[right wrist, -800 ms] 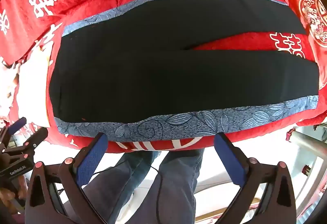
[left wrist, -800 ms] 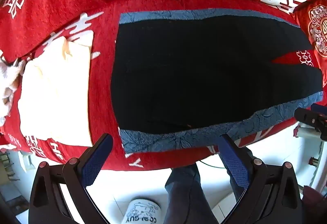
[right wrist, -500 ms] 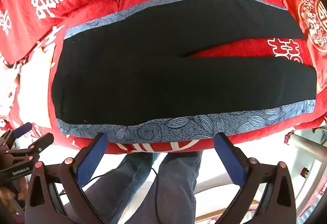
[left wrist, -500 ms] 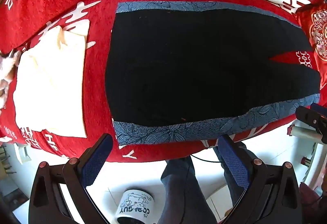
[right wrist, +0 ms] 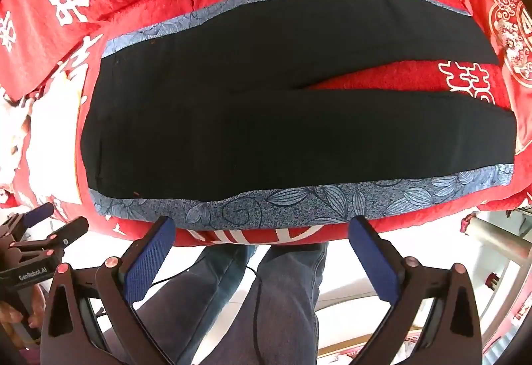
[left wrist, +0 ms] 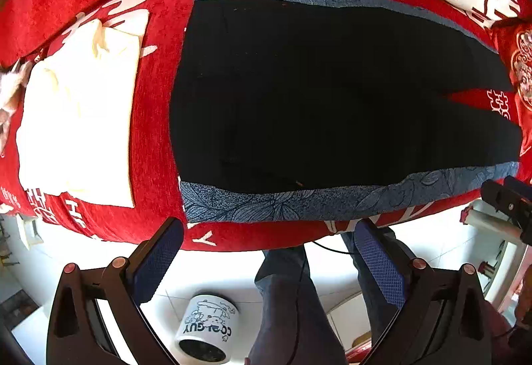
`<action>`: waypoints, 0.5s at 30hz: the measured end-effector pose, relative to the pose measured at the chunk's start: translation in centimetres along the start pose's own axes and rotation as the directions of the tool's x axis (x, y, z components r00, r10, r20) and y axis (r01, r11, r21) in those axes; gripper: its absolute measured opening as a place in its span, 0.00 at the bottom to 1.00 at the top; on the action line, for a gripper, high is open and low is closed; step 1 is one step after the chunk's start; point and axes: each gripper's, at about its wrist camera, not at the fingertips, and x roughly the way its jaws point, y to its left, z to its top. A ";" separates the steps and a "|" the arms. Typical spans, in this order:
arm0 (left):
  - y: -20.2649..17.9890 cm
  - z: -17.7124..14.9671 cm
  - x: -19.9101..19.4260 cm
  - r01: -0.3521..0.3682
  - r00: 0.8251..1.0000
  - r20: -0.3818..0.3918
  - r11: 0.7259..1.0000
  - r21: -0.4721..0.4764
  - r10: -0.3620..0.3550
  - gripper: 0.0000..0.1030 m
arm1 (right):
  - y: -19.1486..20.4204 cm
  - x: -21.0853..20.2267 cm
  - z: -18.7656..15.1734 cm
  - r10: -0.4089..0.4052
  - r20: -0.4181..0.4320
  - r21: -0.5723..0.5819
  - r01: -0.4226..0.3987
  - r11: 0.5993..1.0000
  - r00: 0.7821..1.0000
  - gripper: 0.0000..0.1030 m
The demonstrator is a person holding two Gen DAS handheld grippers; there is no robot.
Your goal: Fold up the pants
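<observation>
Black pants with blue floral side stripes lie flat on a red cover printed with white characters. The waist is at the left and the two legs run to the right, parting near the hems. My left gripper hangs open over the cover's near edge, below the waist end, holding nothing. My right gripper is also open and empty, just off the near blue stripe of the pants. Each gripper shows at the edge of the other's view: the right gripper and the left gripper.
A folded cream cloth lies on the cover left of the waist. A red embroidered cushion sits at the far right. Below the edge are a person's jeans-clad legs, a white mug on the tiled floor and a metal rail.
In the left wrist view the scene has slid up a little, so more floor and the mug show. The right wrist view is almost the same. Both grippers stay wide open.
</observation>
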 end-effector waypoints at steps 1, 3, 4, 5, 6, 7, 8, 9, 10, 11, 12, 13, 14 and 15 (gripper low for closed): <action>0.0 0.0 0.0 0.004 1.000 -0.003 1.000 -0.001 -0.004 1.00 | 0.1 -0.1 0.1 -0.003 0.001 -0.001 0.003 1.000 1.000 1.00; 0.0 0.0 0.0 0.013 1.000 -0.009 1.000 -0.007 -0.013 1.00 | 0.1 -0.1 0.0 -0.005 0.003 -0.001 0.005 1.000 1.000 1.00; 0.1 0.0 0.0 0.011 1.000 -0.008 1.000 -0.008 -0.011 1.00 | 0.0 -0.1 0.1 -0.005 0.002 -0.001 0.005 1.000 1.000 1.00; 0.0 0.0 -0.1 0.007 1.000 -0.007 1.000 -0.005 -0.007 1.00 | 0.0 -0.1 0.1 -0.005 0.000 -0.001 0.005 1.000 1.000 1.00; 0.0 0.0 -0.1 0.003 1.000 -0.005 1.000 -0.004 -0.003 1.00 | 0.0 -0.1 0.0 -0.006 -0.001 -0.001 0.006 1.000 1.000 1.00; 0.0 -0.1 -0.2 -0.003 1.000 -0.003 1.000 -0.002 0.003 1.00 | 0.0 -0.1 0.1 -0.005 -0.002 -0.002 0.005 1.000 1.000 1.00; 0.0 -0.1 -0.2 -0.006 1.000 -0.003 1.000 -0.002 0.006 1.00 | 0.0 -0.1 0.1 -0.004 -0.003 -0.003 0.004 1.000 1.000 1.00; 0.0 -0.1 -0.2 -0.008 1.000 -0.002 1.000 -0.003 0.008 1.00 | 0.0 -0.1 0.0 -0.005 -0.004 -0.004 0.005 1.000 1.000 1.00; 0.0 0.0 -0.3 -0.011 1.000 -0.001 1.000 -0.005 0.011 1.00 | 0.0 -0.1 0.1 -0.005 -0.005 -0.005 0.005 1.000 1.000 1.00; 0.0 0.0 -0.3 -0.014 1.000 0.000 1.000 -0.006 0.014 1.00 | 0.0 -0.1 0.1 -0.005 -0.006 -0.006 0.005 1.000 1.000 1.00; 0.1 0.0 -0.3 -0.015 1.000 -0.001 1.000 -0.008 0.015 1.00 | 0.1 -0.1 0.1 -0.005 -0.007 -0.007 0.005 1.000 1.000 1.00; 0.1 0.0 -0.4 -0.015 1.000 -0.002 1.000 -0.008 0.015 1.00 | 0.1 0.0 0.1 -0.005 -0.008 -0.009 0.005 1.000 1.000 1.00; 0.1 0.0 -0.4 -0.015 1.000 -0.001 1.000 -0.008 0.015 1.00 | 0.1 0.0 0.1 -0.005 -0.009 -0.009 0.005 1.000 1.000 1.00; 0.1 0.0 -0.4 -0.015 1.000 -0.001 1.000 -0.008 0.015 1.00 | 0.2 0.0 0.1 -0.006 -0.010 -0.010 0.006 1.000 1.000 1.00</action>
